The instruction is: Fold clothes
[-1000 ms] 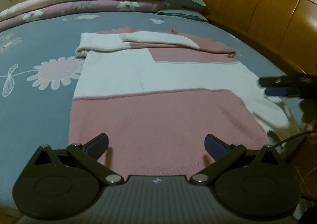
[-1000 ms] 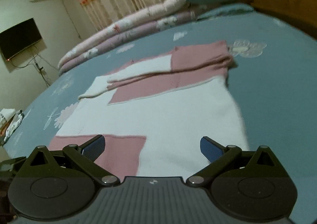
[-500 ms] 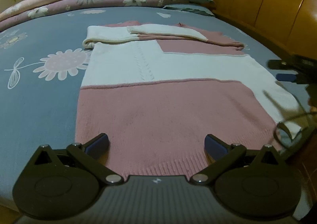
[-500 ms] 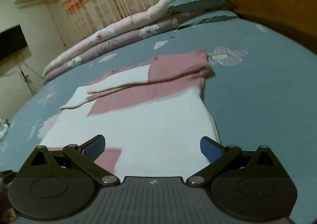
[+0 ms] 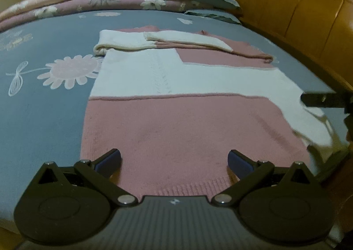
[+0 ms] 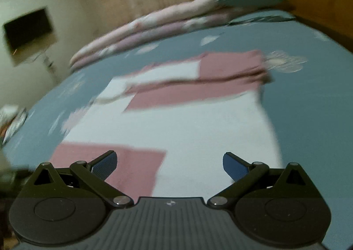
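Left claw point(image 5: 174, 159) and right claw point(image 6: 168, 161) spread wide over sweater point(image 5: 187, 122).

my left gripper point(image 5: 174, 159): black housing with a ribbed grey centre plate carrying a small white bow-tie mark, flanked by two round black discs. triangular black brackets with silver screws sit at the outer corners. two black linkage arms pivot on silver rivets and end in dark blue fingertip pads point(image 5: 109, 159). my right gripper point(image 6: 168, 162): same build, with ribbed grey plate, white mark, round discs, silver rivets and blue textured pads point(image 6: 233, 166). in the left wrist view, a black bar of it point(image 5: 324, 98) projects in at the right edge.
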The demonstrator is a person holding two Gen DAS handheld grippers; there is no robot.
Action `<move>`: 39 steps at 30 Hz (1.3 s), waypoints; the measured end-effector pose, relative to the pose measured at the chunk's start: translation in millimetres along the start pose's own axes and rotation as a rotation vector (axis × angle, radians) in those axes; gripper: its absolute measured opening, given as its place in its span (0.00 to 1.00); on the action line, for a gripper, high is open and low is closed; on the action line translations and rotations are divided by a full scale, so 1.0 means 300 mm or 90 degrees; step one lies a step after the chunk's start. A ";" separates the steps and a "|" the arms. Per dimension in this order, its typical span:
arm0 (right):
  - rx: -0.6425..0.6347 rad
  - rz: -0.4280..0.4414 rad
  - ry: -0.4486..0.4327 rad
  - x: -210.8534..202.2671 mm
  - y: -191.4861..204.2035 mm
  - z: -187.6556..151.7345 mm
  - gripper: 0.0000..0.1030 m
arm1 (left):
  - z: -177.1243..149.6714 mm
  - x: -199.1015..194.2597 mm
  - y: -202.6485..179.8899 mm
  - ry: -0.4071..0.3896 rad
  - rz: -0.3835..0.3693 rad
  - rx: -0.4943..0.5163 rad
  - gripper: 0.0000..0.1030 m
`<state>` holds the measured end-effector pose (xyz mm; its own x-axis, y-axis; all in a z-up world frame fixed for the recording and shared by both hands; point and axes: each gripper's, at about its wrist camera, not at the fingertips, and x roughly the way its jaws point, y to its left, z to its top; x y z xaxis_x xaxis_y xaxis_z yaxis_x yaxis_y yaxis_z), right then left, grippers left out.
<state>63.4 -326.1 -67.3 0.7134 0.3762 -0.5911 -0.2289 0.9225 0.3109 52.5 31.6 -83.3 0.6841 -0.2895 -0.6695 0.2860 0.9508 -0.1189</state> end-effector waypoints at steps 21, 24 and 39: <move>-0.036 -0.091 0.009 0.304 -0.147 0.260 1.00 | 0.014 -0.108 0.045 -0.054 0.009 -0.059 0.99; -0.069 -0.114 0.023 0.321 -0.128 0.264 1.00 | 0.013 -0.114 0.058 -0.057 0.010 -0.066 0.99; 0.025 -0.020 -0.013 0.051 -0.084 0.204 1.00 | 0.011 -0.099 0.059 -0.062 -0.021 -0.053 0.99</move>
<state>120.5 -349.1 -38.7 0.7330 0.3447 -0.5864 -0.1804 0.9297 0.3210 39.4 56.7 -63.0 0.7382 -0.3255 -0.5909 0.2547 0.9456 -0.2026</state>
